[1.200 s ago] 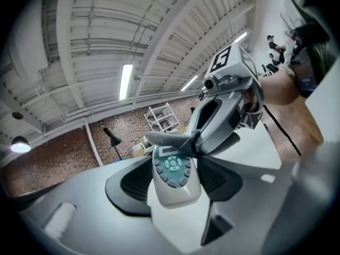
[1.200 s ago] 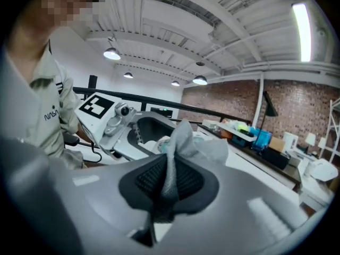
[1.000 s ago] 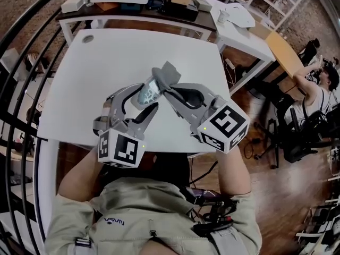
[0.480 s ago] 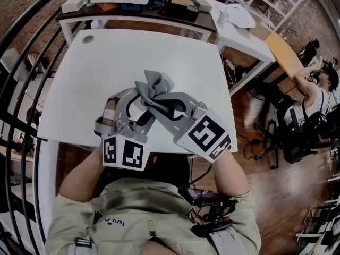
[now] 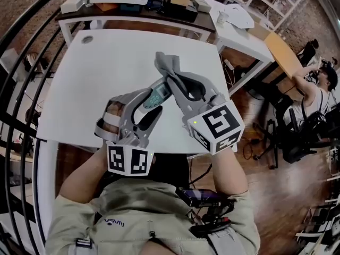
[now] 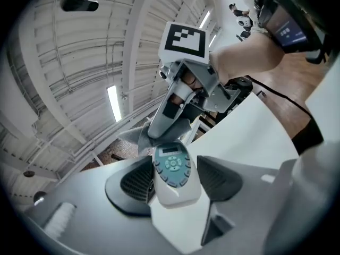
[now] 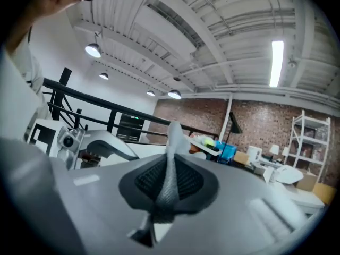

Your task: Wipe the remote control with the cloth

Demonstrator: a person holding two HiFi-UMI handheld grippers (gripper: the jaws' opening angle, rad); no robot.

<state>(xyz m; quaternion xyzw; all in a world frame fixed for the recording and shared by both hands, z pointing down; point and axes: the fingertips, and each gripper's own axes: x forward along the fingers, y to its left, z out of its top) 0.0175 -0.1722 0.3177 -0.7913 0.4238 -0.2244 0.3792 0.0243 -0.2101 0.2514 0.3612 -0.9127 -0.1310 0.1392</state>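
Remote control (image 6: 171, 168) clamped in left gripper (image 6: 176, 180), buttons sharp only in its own view; cloth (image 7: 171, 139) pinched in right gripper (image 7: 169, 186)

Grey cloth (image 5: 167, 65) just beside remote control (image 5: 157, 95)

One remote control (image 5: 158, 95) and one cloth (image 5: 167, 62) are counted. Two grippers are seen: the left gripper (image 5: 153, 102) and the right gripper (image 5: 173, 78). One white tabletop (image 5: 106, 57) is counted.
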